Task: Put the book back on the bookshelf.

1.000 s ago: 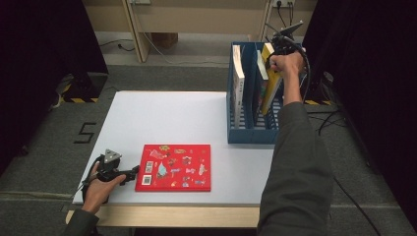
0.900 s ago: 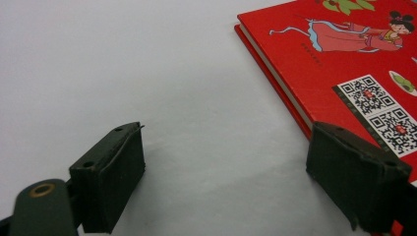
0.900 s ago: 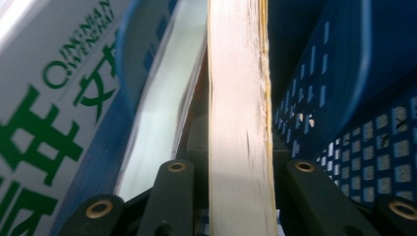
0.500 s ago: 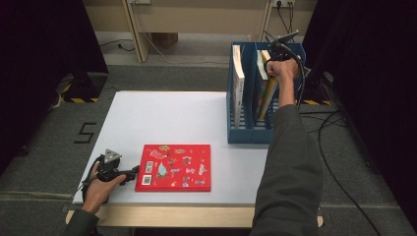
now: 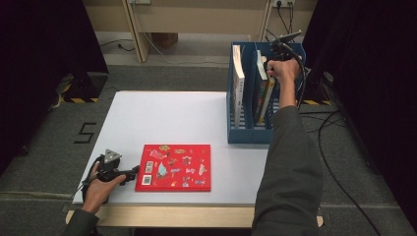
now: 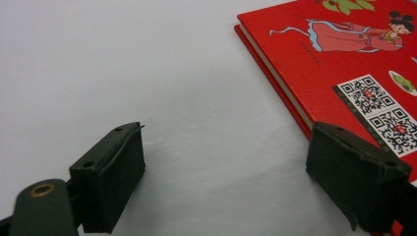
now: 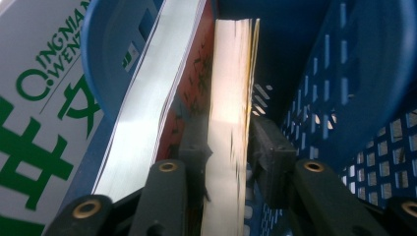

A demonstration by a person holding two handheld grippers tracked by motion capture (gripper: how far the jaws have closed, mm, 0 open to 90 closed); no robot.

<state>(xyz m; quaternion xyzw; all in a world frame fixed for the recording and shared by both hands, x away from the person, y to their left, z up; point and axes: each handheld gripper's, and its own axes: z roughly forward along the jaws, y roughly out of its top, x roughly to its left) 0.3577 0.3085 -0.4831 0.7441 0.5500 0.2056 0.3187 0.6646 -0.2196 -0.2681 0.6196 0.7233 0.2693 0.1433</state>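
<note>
The table top (image 5: 172,118) is plain pale grey-white; the flat book (image 5: 173,167) on it is bright red, scattered with small multicoloured figures and two black-and-white square codes (image 6: 381,110); its page edges are white; the file rack (image 5: 246,132) is blue with slotted walls (image 7: 366,142); a book (image 7: 39,123) in it is white with green lettering; another (image 7: 228,98) has cream pages and a yellow cover edge; its neighbour (image 7: 189,83) has a red cover with dark marks; the jaws of both grippers are black; the floor is grey

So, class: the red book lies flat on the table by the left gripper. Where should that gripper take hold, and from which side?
Grip the red book at its left edge, coming in level from the left, one jaw slid under, one over. It lies flat; the left gripper is open, already straddling that edge.
</note>
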